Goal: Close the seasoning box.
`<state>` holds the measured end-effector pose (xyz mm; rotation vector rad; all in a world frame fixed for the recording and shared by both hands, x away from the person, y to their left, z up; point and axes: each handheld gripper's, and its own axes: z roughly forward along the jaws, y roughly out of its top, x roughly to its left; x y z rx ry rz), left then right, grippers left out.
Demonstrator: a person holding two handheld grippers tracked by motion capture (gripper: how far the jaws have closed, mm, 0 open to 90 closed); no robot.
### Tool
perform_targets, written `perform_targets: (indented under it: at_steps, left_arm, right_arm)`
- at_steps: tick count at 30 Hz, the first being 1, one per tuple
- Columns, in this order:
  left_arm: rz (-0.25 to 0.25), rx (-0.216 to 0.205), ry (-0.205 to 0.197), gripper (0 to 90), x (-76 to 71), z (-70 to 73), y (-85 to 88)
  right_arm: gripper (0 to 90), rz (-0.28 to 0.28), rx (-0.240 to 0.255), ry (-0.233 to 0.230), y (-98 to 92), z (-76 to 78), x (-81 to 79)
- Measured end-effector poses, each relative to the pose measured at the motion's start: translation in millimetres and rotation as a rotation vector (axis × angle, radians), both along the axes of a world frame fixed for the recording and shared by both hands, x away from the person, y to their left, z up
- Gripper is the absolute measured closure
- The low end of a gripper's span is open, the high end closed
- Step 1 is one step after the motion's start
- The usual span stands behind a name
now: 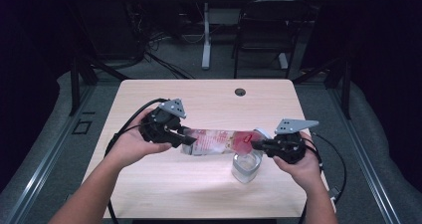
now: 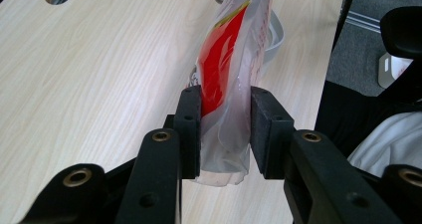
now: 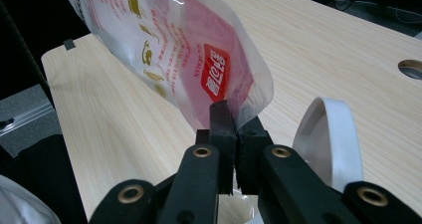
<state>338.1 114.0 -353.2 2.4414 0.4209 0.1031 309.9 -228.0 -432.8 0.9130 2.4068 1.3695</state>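
A clear plastic pouch [image 1: 216, 141] with a red label and a red patch hangs sideways above the wooden table [image 1: 209, 97], stretched between both grippers. My left gripper [image 1: 188, 140] is shut on its left end; in the left gripper view the pads squeeze the pouch [image 2: 224, 59] at the left gripper [image 2: 226, 132]. My right gripper [image 1: 255, 145] is shut on the pouch's right edge, and the right gripper view shows the right gripper [image 3: 234, 129] pinching the pouch [image 3: 189, 59] by a thin seam. A clear glass jar [image 1: 246, 167] stands below the pouch's right end.
A white round lid [image 3: 331, 139] leans just beyond the right gripper, beside the jar; the lid [image 1: 263, 134] sits behind the jar in the high view. A cable hole [image 1: 240, 91] marks the table's far edge. A black chair [image 1: 263, 30] stands on the floor behind.
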Motion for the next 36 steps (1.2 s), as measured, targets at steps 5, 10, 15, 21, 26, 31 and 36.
perform_targets:
  at_steps: [5, 10, 15, 21, 26, 31, 36]
  left_arm:
    - [-0.011, 0.001, -0.004, 68.9, -0.9, 3.6, -3.3]
    - [-0.02, 0.002, -0.009, 69.3, -2.0, 6.5, -5.3]
    - [-0.021, 0.001, -0.007, 69.5, -1.4, 6.9, -5.4]
    - [-0.018, 0.0, -0.006, 69.6, 0.2, 7.0, -5.4]
    - [-0.02, -0.002, -0.005, 69.7, 1.0, 7.0, -5.9]
    - [-0.02, -0.001, -0.006, 69.7, 1.4, 6.7, -6.4]
    - [-0.019, -0.002, -0.005, 69.8, 1.6, 6.6, -6.3]
  right_arm:
    - [88.0, -0.005, -0.011, -0.001, -0.7, 0.1, -1.9]
    - [88.0, -0.011, -0.008, 0.001, -1.0, -0.6, -3.2]
    - [88.1, -0.006, -0.003, 0.004, -1.6, -1.6, -2.9]
    - [87.8, -0.004, 0.001, 0.005, -1.4, -2.9, -2.1]
    - [87.7, -0.005, 0.001, 0.007, -1.9, -3.4, -1.7]
    - [87.6, -0.005, 0.001, 0.007, -2.2, -3.7, -1.2]
    - [87.6, -0.006, 0.003, 0.006, -1.6, -3.9, -1.4]
